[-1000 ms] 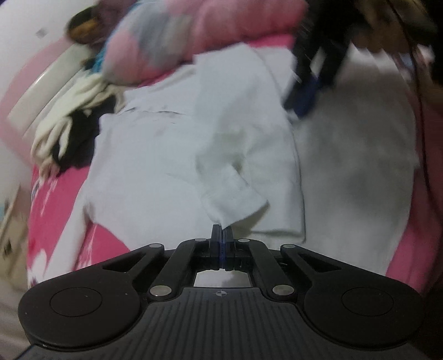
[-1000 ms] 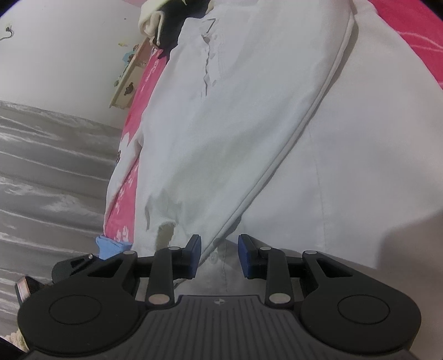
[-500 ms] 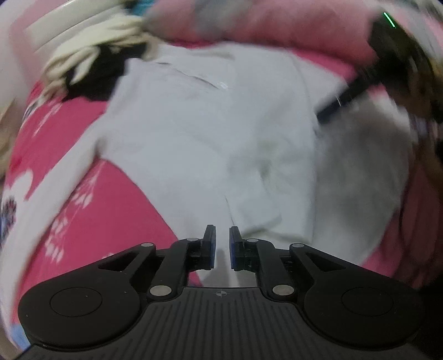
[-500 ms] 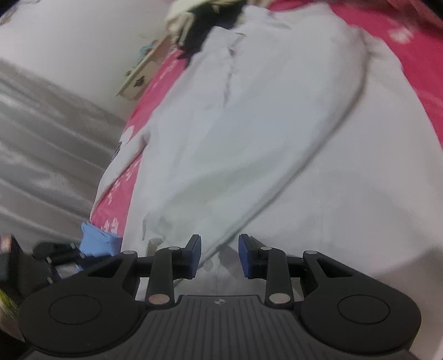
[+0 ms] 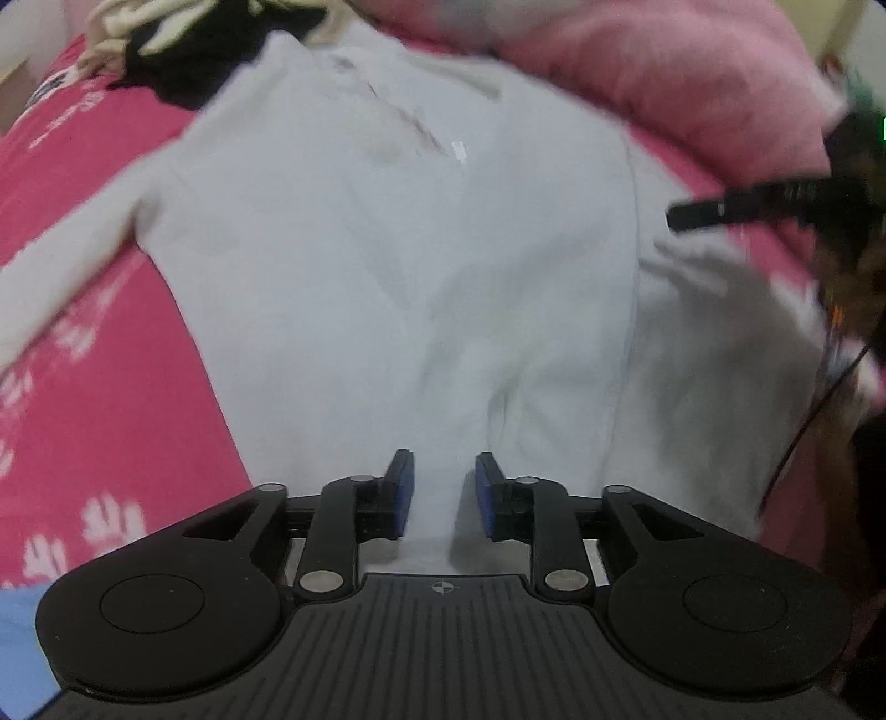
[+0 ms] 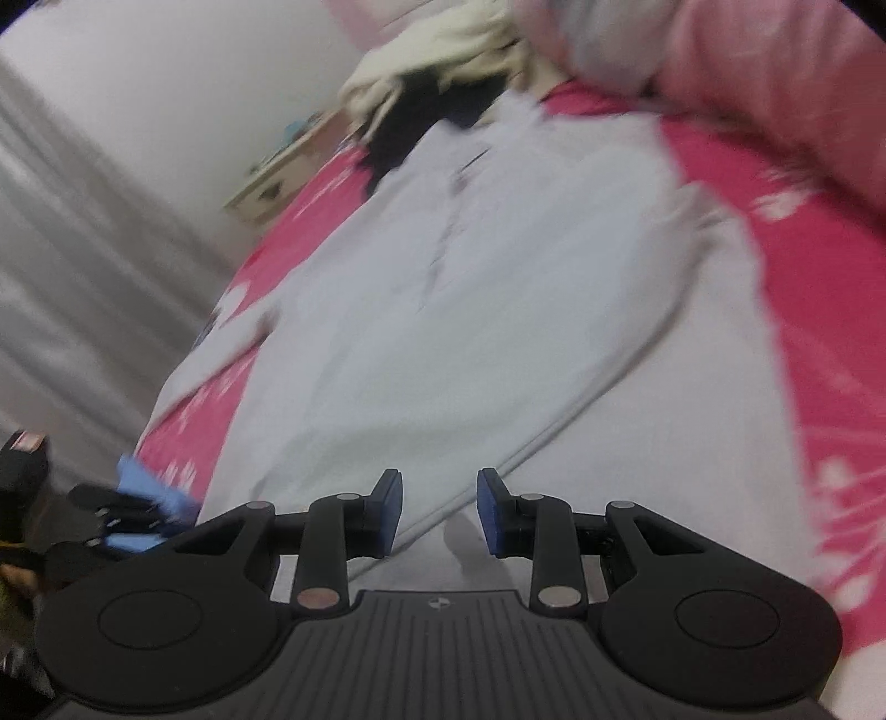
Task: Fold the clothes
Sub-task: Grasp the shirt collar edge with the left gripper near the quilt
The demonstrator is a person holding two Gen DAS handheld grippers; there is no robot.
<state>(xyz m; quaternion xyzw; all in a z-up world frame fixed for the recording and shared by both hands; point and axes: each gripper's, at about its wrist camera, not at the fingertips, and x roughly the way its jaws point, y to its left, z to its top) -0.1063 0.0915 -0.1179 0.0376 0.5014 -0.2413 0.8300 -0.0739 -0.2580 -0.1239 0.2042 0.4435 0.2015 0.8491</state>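
White shirt (image 5: 421, 266) lies flat on pink bedsheet (image 5: 99, 387), one sleeve folded across. Left gripper (image 5: 440, 490) has just been opening, jaws part-open w/ nothing held; right gripper (image 6: 437, 512) part-open, empty. Next: grab other sleeve near cuff, fold inward evenly, smooth creases.

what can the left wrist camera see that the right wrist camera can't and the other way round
Only the left wrist view shows the right tool reaching in from the right edge, and the left tool with its jaws apart, just opened, clamping nothing.

Only the right wrist view shows grey curtains, a small wooden shelf, blue cloth at the bed's edge, and its own tool open.

Both show the white shirt spread on the pink sheet, the pink pillow and the cream-and-black clothes pile.
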